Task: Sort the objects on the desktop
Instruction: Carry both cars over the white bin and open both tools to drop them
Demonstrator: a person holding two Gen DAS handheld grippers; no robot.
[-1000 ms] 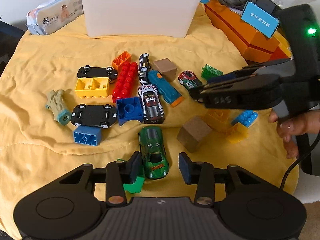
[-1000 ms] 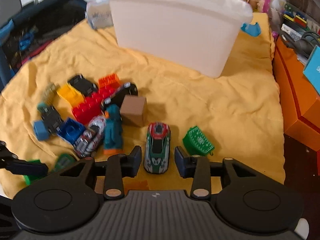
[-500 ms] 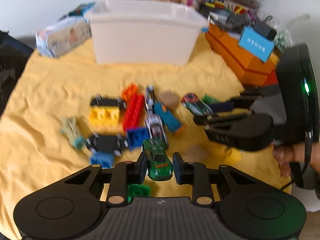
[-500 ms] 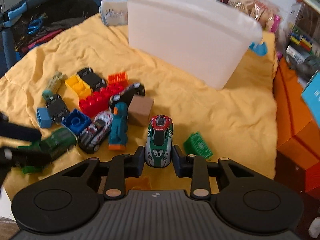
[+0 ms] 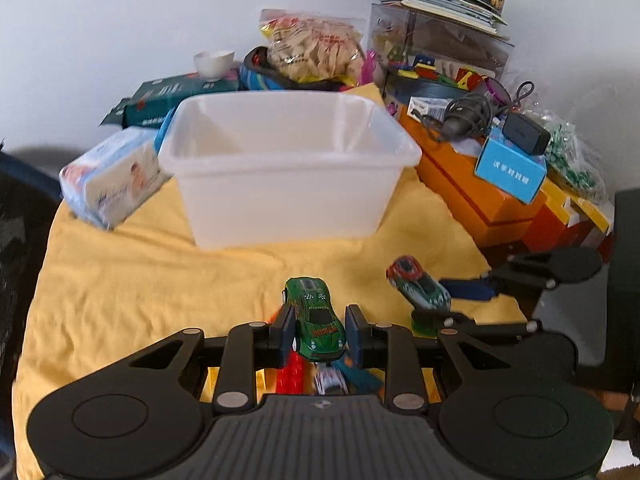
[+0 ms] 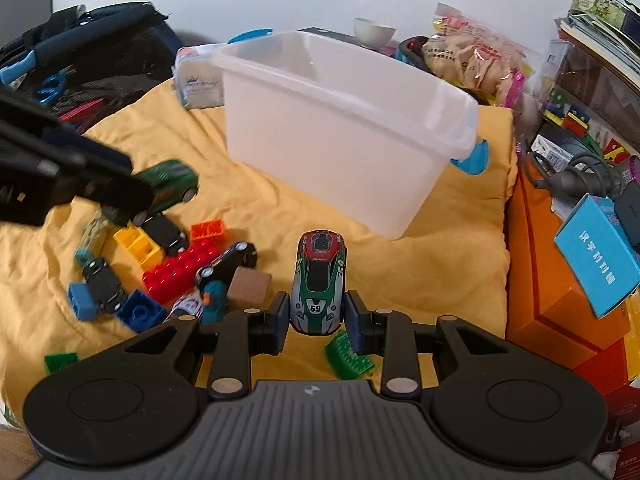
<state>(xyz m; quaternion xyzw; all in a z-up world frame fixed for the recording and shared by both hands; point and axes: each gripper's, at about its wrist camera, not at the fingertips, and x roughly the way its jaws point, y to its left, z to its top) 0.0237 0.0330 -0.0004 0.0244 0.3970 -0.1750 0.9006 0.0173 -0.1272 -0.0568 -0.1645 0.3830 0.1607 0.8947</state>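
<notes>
My left gripper (image 5: 319, 330) is shut on a green toy car (image 5: 315, 318) and holds it above the yellow cloth, facing the white plastic bin (image 5: 280, 164). My right gripper (image 6: 318, 320) is shut on a green, red and white race car numbered 59 (image 6: 319, 284), lifted in front of the bin (image 6: 340, 140). In the left wrist view the right gripper (image 5: 444, 304) shows at right with its car (image 5: 418, 284). In the right wrist view the left gripper (image 6: 138, 194) shows at left with the green car (image 6: 168, 184). The bin looks empty.
Loose toys lie on the yellow cloth (image 6: 420, 256): red brick (image 6: 180, 272), yellow brick (image 6: 138, 244), orange brick (image 6: 207, 230), blue bricks, black cars, a wooden cube (image 6: 249, 290), a green brick (image 6: 350, 356). Orange boxes (image 5: 476, 196) stand right, a wipes pack (image 5: 108, 176) left.
Both grippers have lifted their cars off the cloth and risen toward the bin. A second ago both were open around the cars on the cloth; half a second ago they closed on them.
</notes>
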